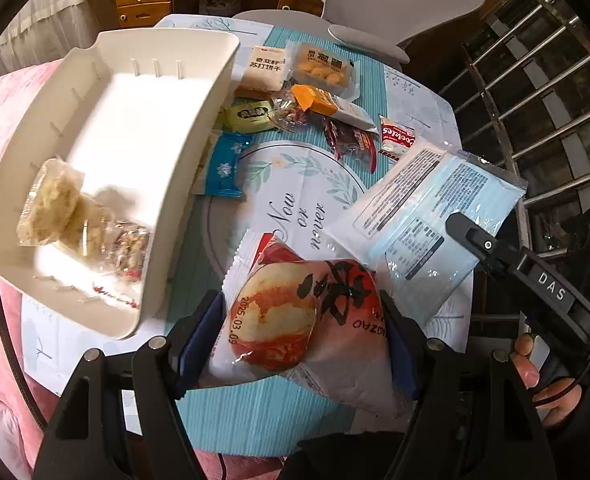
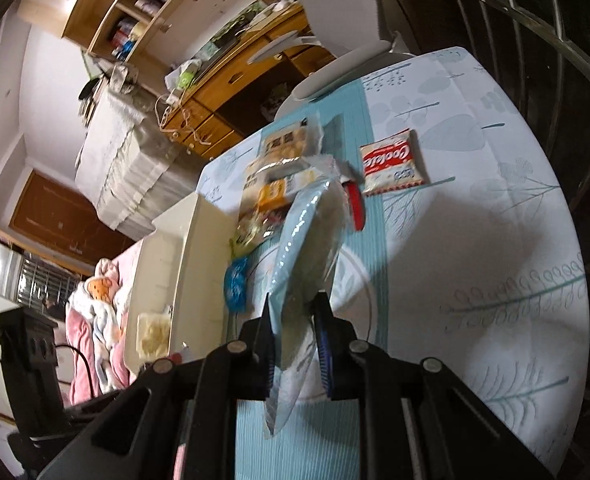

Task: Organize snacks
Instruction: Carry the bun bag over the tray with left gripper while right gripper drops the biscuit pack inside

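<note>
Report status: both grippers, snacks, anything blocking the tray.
Left gripper shut on red pastry packet. Right gripper shut on blue packet. White tray part-filled, nothing blocking.

One white tray [image 1: 183, 80] holding three snack packs; two packets gripped; nine more loose ahead.

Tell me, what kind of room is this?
Probably a bedroom or study at home. There's a wooden desk with drawers, a bookshelf full of stuff, and pink bedding beside the snack table.
</note>
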`<action>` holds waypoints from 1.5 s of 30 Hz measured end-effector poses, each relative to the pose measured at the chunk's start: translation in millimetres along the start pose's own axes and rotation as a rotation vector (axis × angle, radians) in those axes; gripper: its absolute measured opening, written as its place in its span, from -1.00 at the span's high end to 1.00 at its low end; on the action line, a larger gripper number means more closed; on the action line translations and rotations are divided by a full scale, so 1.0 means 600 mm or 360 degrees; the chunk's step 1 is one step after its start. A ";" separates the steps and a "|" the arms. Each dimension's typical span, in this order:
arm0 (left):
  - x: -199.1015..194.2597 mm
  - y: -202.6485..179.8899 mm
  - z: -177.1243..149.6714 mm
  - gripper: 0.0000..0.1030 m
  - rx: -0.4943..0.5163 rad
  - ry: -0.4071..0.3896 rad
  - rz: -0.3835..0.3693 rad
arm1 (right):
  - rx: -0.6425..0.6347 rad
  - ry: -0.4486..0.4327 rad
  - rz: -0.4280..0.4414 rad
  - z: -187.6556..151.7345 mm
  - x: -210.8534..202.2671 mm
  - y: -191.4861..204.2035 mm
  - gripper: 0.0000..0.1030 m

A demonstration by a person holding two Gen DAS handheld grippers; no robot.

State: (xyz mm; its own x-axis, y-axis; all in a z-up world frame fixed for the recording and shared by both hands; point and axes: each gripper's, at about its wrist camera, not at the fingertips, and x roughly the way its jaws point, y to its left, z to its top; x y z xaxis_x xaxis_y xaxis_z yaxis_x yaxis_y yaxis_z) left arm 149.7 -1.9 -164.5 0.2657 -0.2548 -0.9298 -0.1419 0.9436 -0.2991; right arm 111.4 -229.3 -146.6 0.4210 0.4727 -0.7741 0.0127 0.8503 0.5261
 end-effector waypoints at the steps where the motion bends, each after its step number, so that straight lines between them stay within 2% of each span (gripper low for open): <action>1: -0.006 0.005 -0.002 -0.42 0.0006 -0.0005 -0.0010 | -0.0009 0.0001 -0.0002 -0.006 -0.002 0.008 0.68; 7: -0.046 0.043 -0.014 -0.43 0.0097 -0.0011 -0.0046 | -0.0035 -0.0007 -0.0032 -0.042 -0.011 0.061 0.68; 13: -0.092 0.091 -0.022 -0.43 0.0258 -0.0033 -0.0042 | -0.0040 -0.0019 -0.0106 -0.076 -0.005 0.133 0.68; 17: -0.120 0.137 -0.012 -0.44 0.0324 -0.0051 -0.0051 | -0.0047 -0.0087 -0.0106 -0.090 0.000 0.181 0.68; 27: -0.158 0.252 0.043 -0.45 0.0365 -0.0125 -0.0023 | -0.0159 -0.0358 -0.0138 -0.109 0.021 0.312 0.68; 34: -0.174 0.316 0.077 -0.45 0.0394 -0.0175 0.0035 | -0.0242 -0.0484 -0.0182 -0.114 0.050 0.381 0.68; 39: -0.177 0.356 0.094 -0.47 0.0378 -0.0173 0.0074 | -0.0309 -0.0504 -0.0150 -0.112 0.079 0.424 0.70; 45: -0.174 0.390 0.107 -0.55 0.0337 -0.0166 0.0138 | -0.0398 -0.0454 -0.0169 -0.108 0.132 0.474 0.69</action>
State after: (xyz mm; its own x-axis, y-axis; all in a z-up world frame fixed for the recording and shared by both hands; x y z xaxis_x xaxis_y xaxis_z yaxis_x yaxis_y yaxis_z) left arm 150.0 259.0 -123.9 0.3598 -0.1582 -0.9195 0.0315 0.9870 -0.1575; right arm 89.4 65.1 -80.9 0.6647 0.3258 -0.6724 -0.1366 0.9378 0.3193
